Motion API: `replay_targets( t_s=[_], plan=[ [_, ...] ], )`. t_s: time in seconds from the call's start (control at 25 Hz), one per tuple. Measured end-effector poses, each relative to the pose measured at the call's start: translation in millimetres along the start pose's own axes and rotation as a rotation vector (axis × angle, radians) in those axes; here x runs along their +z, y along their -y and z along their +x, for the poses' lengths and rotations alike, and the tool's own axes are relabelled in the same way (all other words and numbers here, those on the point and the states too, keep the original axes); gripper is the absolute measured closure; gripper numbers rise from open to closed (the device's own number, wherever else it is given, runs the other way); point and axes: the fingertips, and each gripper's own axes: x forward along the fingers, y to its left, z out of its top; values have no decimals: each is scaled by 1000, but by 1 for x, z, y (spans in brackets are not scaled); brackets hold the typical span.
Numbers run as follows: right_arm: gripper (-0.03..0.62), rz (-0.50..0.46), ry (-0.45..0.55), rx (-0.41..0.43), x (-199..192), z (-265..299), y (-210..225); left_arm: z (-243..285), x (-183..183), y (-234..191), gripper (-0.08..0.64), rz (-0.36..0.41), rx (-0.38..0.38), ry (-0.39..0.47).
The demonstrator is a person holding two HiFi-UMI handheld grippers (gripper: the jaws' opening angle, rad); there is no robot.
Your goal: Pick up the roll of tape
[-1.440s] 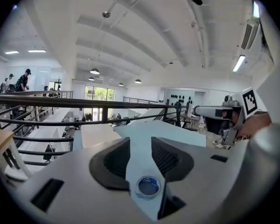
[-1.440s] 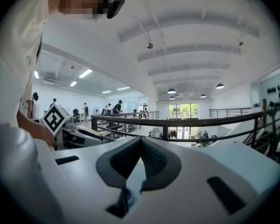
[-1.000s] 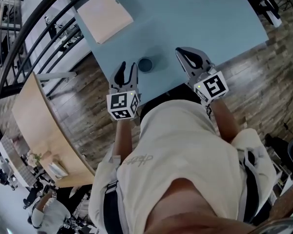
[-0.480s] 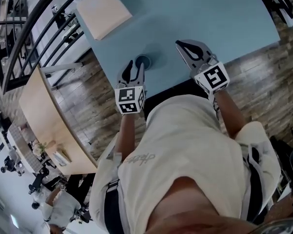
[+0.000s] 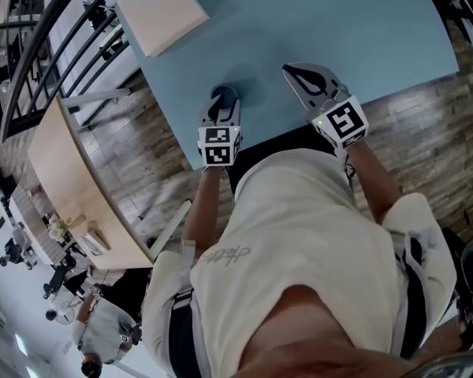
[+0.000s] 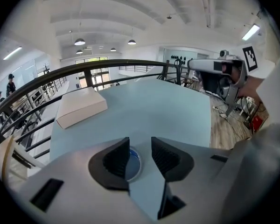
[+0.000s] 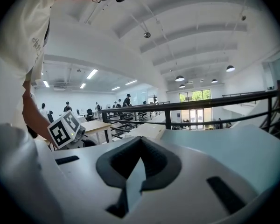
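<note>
The roll of tape (image 5: 225, 93) is a small dark blue ring lying flat on the light blue table (image 5: 339, 30) near its front edge. My left gripper (image 5: 222, 107) hovers right over it, open. In the left gripper view the tape (image 6: 133, 164) shows in the gap between the two dark pads (image 6: 115, 158), partly tucked under the left one and untouched by the right one. My right gripper (image 5: 288, 73) is shut and empty, held above the table to the right of the tape. In the right gripper view its jaws (image 7: 140, 153) meet with nothing between them.
A flat beige box (image 5: 159, 10) lies at the table's far left corner, also in the left gripper view (image 6: 81, 107). A dark railing (image 5: 59, 61) runs past the table's left side. Wooden floor (image 5: 410, 132) borders the near edge. Distant people stand beyond the railing.
My left gripper has moved forward and right, from beside the tape to straddling it. The right gripper has hardly moved.
</note>
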Motion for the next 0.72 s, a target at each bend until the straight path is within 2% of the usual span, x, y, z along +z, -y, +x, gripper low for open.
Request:
replay_targets(
  t_s=[0.28,0.44,0.72],
  plan=[
    [584,30,-28,-9,-12,-10,13,24,-29,7,414,1,-8,-121],
    [584,42,-37,-19,-23,-13,21,36,-40,7,414,-5,-13,-163],
    [584,55,-44,-31,-28,-15,32,52,-61,2,414,24,-1,-258]
  ],
)
